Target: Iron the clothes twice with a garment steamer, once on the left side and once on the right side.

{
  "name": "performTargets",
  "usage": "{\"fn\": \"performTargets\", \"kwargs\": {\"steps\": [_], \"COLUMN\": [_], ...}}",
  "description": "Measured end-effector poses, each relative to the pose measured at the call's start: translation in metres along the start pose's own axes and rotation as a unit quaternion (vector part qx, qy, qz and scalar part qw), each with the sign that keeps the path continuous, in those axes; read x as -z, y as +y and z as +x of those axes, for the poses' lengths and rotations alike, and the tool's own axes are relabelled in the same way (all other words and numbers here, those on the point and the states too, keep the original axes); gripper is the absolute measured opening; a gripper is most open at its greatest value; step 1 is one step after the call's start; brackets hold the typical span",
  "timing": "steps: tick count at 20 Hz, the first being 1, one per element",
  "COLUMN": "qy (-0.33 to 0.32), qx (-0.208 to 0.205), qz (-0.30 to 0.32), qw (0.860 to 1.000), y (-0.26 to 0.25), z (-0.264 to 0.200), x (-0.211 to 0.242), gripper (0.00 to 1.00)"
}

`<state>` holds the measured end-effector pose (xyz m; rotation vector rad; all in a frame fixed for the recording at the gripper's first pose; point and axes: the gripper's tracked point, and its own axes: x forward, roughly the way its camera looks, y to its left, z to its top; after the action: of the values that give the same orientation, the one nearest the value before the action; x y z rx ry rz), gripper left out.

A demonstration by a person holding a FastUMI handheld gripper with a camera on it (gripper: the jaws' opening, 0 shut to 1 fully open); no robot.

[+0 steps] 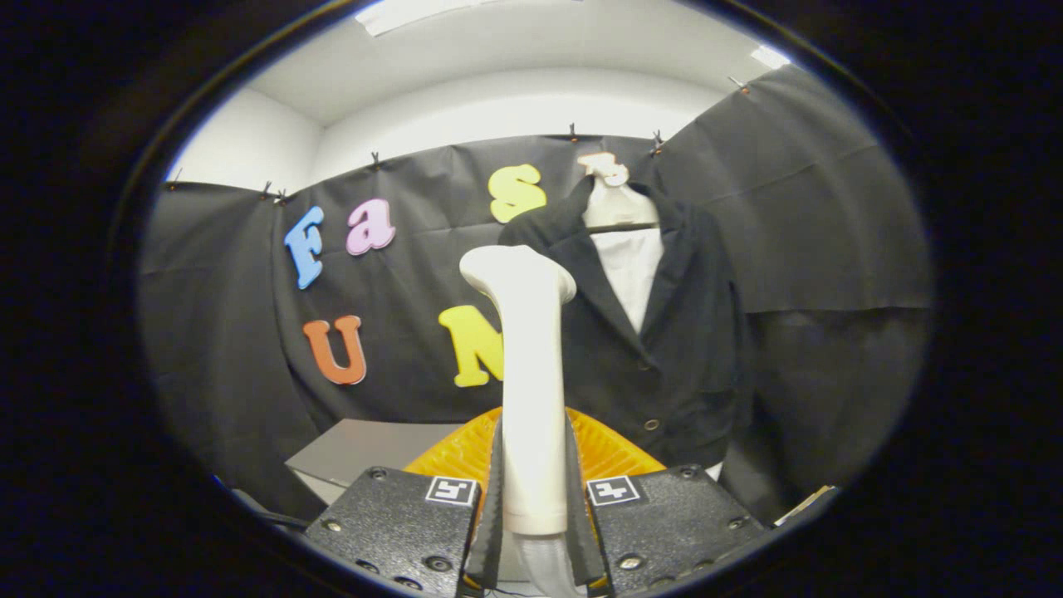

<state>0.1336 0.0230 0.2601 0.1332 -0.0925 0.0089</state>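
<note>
Tool (534, 498) clamps steamer (531, 374); jacket (664, 332) hangs beyond.

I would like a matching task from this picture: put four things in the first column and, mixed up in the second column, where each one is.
Things:
1. garment steamer
2. black jacket
3. white hanger
4. orange object

Places:
A. inside the jacket's collar, at its top
B. between the fingers of the gripper, pressed from both sides
C. low, just behind the steamer's handle
D. hanging on the booth wall, beyond the steamer

Pairs: 1-B, 2-D, 3-A, 4-C
</note>
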Motion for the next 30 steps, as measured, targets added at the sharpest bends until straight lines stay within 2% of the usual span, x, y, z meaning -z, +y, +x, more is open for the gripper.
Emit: {"fn": "performTargets", "kwargs": {"steps": [3, 10, 16, 23, 30], "qy": [-0.007, -0.012, -0.009, 0.005, 0.044], "qx": [0.015, -0.011, -0.013, -0.007, 0.014], "qz": [-0.005, -0.016, -0.028, -0.051, -0.061], "qw": [1.000, 1.000, 0.999, 0.999, 0.997], "y": [-0.019, -0.018, -0.020, -0.034, -0.048], "z": [0.011, 0.067, 0.108, 0.107, 0.100], "x": [-0.011, -0.034, -0.041, -0.029, 0.011], "gripper": [0.35, 0.35, 0.35, 0.35, 0.35]}}
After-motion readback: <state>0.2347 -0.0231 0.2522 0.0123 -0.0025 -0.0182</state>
